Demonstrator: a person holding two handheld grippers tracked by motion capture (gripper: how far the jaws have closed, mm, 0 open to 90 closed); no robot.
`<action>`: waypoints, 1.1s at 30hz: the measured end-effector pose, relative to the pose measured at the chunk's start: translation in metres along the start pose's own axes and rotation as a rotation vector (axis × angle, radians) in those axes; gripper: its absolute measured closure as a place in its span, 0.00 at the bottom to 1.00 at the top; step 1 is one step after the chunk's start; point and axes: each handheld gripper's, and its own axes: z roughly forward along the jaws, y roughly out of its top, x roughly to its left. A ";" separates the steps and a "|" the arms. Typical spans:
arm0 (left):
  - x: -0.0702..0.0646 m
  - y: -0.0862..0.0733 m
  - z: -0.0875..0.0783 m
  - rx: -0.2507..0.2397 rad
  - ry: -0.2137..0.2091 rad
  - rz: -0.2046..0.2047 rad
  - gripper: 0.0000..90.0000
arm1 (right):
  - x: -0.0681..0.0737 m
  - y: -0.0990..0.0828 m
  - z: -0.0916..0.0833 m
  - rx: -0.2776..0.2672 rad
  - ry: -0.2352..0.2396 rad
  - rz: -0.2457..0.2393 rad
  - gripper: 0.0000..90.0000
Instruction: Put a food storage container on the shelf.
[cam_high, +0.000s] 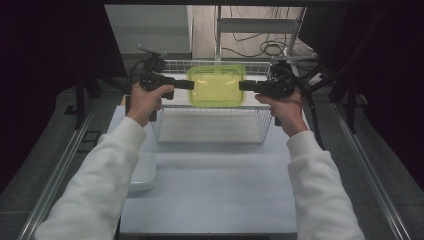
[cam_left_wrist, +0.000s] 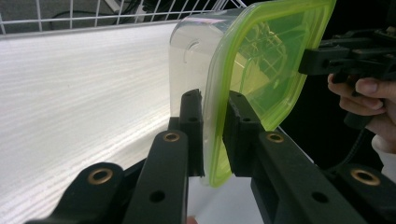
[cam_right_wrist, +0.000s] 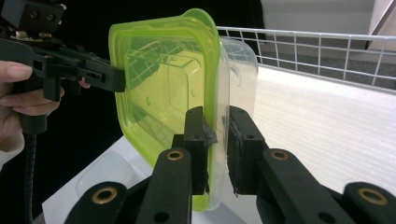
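A clear plastic container with a yellow-green lid (cam_high: 216, 85) hangs in the air above the white wire basket (cam_high: 210, 135), held from both sides. My left gripper (cam_high: 186, 84) is shut on its left rim; in the left gripper view the jaws pinch the container's lid edge (cam_left_wrist: 215, 135), with my left gripper (cam_left_wrist: 215, 116) closed over it. My right gripper (cam_high: 246, 86) is shut on the right rim, and in the right gripper view my right gripper (cam_right_wrist: 215, 135) clamps the container (cam_right_wrist: 168, 88). The lid is closed on the box. Each gripper view shows the other hand's gripper across the lid.
The wire basket stands on a pale table (cam_high: 210, 190), its wire wall (cam_right_wrist: 317, 46) behind the container. A second clear container (cam_high: 144, 171) lies on the table at the left, near the left sleeve. Dark floor and metal rails flank the table.
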 end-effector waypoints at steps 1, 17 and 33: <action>0.000 0.000 0.000 0.000 0.000 0.000 0.88 | 0.000 0.000 0.000 0.000 0.000 0.000 0.87; 0.031 0.018 0.025 0.090 0.032 -0.104 0.88 | -0.029 0.005 0.030 0.065 -0.017 0.169 0.88; 0.057 0.028 0.043 0.059 0.000 -0.303 0.86 | -0.050 0.006 0.051 0.035 -0.046 0.369 0.83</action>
